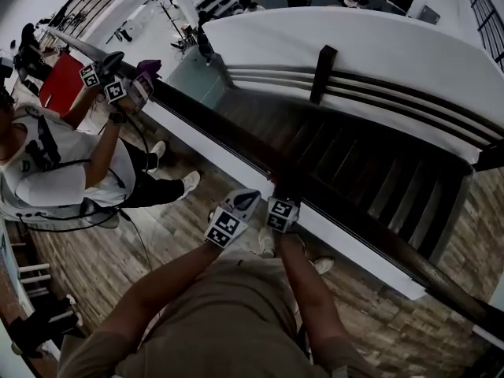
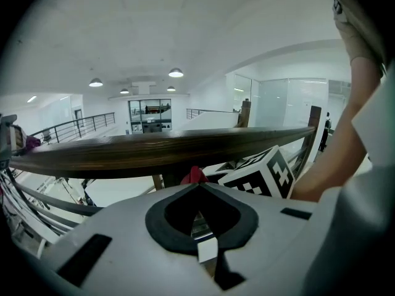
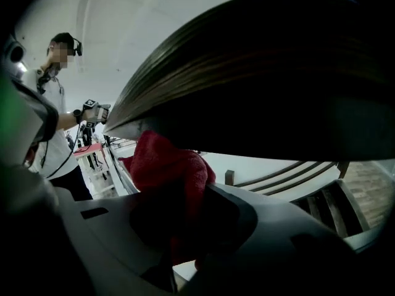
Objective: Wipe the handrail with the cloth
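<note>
A dark wooden handrail (image 1: 213, 127) runs diagonally from upper left to lower right in the head view. Both grippers sit side by side at its near edge. My right gripper (image 1: 282, 203) is shut on a red cloth (image 3: 170, 165), which is bunched against the underside of the rail (image 3: 265, 85). My left gripper (image 1: 249, 199) is just to its left, and its jaw tips (image 2: 196, 185) meet below the rail (image 2: 160, 150) with nothing seen between them. A corner of the red cloth (image 2: 194, 174) and the right gripper's marker cube (image 2: 262, 174) show beyond them.
Another person in a white shirt (image 1: 55, 172) stands farther along the rail at the left, holding grippers and a purple cloth (image 1: 148, 69). Beyond the rail a dark staircase (image 1: 378, 179) drops away, with a dark post (image 1: 323, 73). Wooden floor lies underfoot.
</note>
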A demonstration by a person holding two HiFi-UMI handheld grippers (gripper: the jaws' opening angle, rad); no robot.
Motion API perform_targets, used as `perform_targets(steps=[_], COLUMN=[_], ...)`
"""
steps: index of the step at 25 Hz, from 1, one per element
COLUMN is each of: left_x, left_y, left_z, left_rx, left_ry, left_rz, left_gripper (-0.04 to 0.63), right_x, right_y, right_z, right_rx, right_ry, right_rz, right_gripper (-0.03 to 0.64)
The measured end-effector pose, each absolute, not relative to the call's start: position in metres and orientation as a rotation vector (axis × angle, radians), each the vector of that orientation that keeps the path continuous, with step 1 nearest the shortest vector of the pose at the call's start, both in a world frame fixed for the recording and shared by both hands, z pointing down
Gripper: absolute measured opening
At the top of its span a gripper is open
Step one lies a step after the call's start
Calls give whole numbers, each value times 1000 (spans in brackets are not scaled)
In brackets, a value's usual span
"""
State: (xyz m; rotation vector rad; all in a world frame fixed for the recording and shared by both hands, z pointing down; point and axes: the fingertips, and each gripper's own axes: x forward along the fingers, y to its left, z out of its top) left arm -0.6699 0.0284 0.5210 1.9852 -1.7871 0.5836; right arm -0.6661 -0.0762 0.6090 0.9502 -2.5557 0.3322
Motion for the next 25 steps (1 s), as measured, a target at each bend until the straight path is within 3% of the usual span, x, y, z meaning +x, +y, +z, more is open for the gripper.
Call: perform_targets(steps=[3,9,14,25], left_x=[-668,-668,-624,-611], left_y=[23,25,8,14], left_z=[524,509,517,506], left_rx=[1976,1992,2018,2049], left_ry=[-1782,-1764,-1731,-1726], left_rz=[602,626,661,666], left_gripper=[15,15,15,15], right_x=[-658,-631,-584,-559], right_y=[-86,-78,-99,-108], right_z=[609,580,590,572], right_rx=[964,1099,1222,1205], right_ry=[-2585,-2724,-2712,-2746], right_rz=[363,753,982,845], right_gripper=[81,78,77,77])
